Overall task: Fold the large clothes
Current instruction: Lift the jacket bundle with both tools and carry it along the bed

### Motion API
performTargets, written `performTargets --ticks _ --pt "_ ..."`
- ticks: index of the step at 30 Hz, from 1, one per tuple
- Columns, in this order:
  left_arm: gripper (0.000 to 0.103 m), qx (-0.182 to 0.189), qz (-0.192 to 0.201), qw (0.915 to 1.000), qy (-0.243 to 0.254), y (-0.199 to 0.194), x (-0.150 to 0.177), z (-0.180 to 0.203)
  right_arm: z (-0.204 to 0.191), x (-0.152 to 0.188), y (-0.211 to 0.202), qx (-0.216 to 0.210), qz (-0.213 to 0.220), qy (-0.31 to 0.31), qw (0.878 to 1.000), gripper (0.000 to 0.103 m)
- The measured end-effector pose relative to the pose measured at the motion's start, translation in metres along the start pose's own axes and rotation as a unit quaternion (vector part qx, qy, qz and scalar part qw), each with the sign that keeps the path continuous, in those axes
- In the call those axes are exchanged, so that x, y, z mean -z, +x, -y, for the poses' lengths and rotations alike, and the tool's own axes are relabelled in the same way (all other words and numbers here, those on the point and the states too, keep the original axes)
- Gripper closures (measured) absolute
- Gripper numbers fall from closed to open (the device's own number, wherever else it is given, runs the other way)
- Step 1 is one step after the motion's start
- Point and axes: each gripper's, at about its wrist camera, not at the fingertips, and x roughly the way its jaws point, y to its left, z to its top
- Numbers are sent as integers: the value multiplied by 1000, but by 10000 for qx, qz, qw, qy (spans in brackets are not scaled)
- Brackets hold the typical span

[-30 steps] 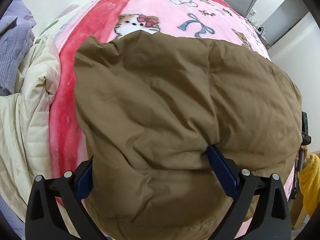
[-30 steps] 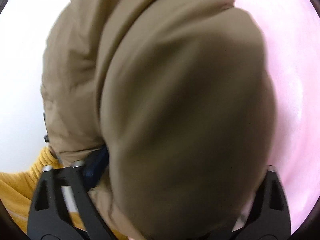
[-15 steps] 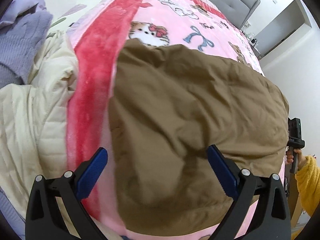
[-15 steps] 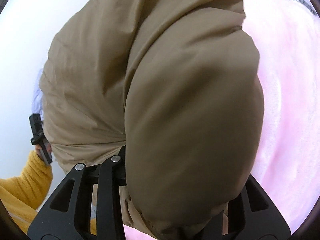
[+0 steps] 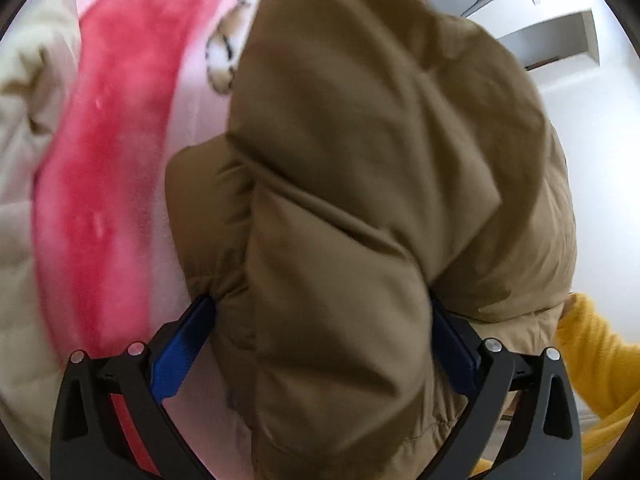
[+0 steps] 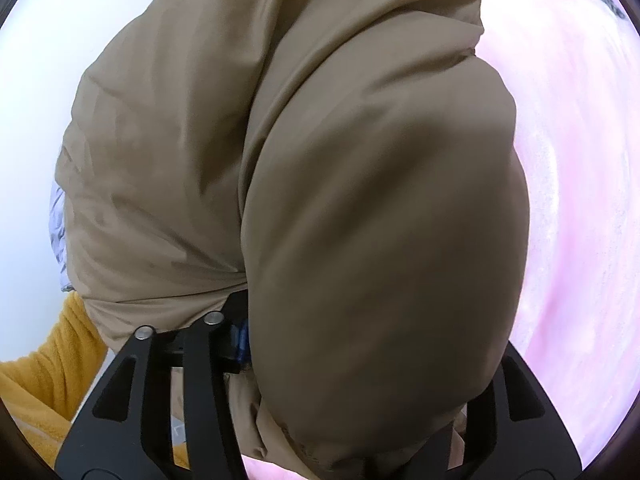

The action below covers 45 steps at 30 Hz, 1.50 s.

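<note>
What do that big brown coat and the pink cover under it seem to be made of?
The brown coat looks like smooth woven synthetic shell over puffy padding: it bulges in rounded, faintly shiny folds and bunches thickly. Its filling cannot be seen. The pink cover looks like soft plush fleece: a fuzzy, matte nap with a red band and printed cartoon patches.

Both grippers are matte black plastic with triangular cut-outs and silver screws; the left gripper [image 5: 320,332] carries blue pads. A fuzzy mustard-yellow sleeve [image 5: 600,364] shows at lower right of its view.
</note>
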Motion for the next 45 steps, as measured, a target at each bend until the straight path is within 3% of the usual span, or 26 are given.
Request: performTargets --ticks 7,12,16,23,25,27,30,32,34,37,40,42,45 --pt "4 407 -95 9991 -26 11 -3 -12 1 5 7 -42 153 198 9997 28" --pt "4 438 -321 9982 -268 11 -4 -11 5 7 10 -12 218 260 9994 11" --pt "5 637 -438 9967 260 5 -6 14 18 7 7 -153 217 197 9995 8" --pt "4 566 -500 9971 -21 29 -17 11 13 4 18 -312 275 247 9988 8" --pt "4 615 -538 9966 -82 32 -18 9 5 2 21 -257 272 231 9990 15" --pt "4 592 -571 9963 -260 33 -18 8 -7 -1 20 -268 341 211 9988 44" --pt "5 241 -533 9978 -327 36 -18 17 -27 1 14 -1 360 210 9991 63" --pt "16 33 -437 9982 -408 35 -16 25 -41 3 12 205 405 234 9987 70" --pt "52 -68 -240 9980 -585 27 -14 30 -64 7 10 503 455 24 9977 74" --pt "77 -637 61 9942 -866 15 -10 48 -84 12 -2 741 587 -29 9955 80" --pt "87 -1199 411 9893 -723 7 -2 79 -105 21 -18 854 822 -57 9929 85" --pt "89 -1187 709 9863 -899 -9 9 92 -114 28 -35 774 997 -27 9920 87" --pt "90 -1155 1139 9840 -740 -36 25 119 -133 48 -67 683 1289 -184 9891 88"
